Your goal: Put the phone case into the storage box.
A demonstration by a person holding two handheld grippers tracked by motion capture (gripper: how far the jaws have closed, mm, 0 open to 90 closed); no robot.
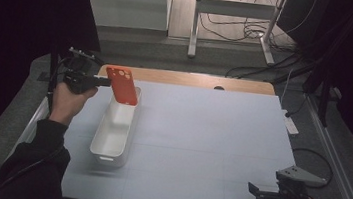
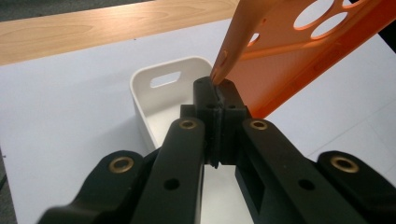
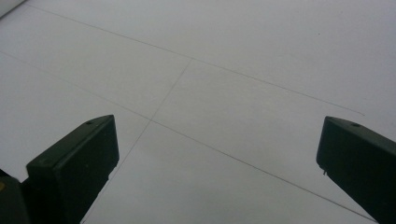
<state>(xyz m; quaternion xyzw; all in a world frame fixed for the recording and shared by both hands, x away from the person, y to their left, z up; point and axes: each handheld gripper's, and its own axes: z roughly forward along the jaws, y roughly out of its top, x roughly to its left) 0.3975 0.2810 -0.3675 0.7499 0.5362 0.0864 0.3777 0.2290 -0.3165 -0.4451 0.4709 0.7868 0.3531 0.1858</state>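
The left tool (image 1: 100, 81) is pinching the edge of an orange phone case (image 1: 122, 85), its jaws pressed together on the thin rim, as the left gripper view shows close up, where the orange phone case (image 2: 299, 51) juts up and to the right from the left tool (image 2: 217, 95). In the high view the case hangs in the air, tilted, above the far end of a long white bin (image 1: 109, 144) that lies on the left part of the pale surface (image 1: 209, 143). The case does not appear to touch the bin; its lower end hangs over the bin's far rim. In the left gripper view the white bin (image 2: 149, 93), with its handle slot, lies just beyond and below the jaws, and I see nothing lying in the part of it that shows.

The right tool (image 1: 260, 195) rests low at the near right corner of the surface, its jaws spread wide with nothing between them; the right gripper view looks down past them onto bare surface.

The step in hand looks like carrying the case to the bin in order to put it in. The next move would call for lowering the case so that it clears the rim and lies along the bin's length, since it seems close to the bin's width, then spreading the jaws once it sits inside.
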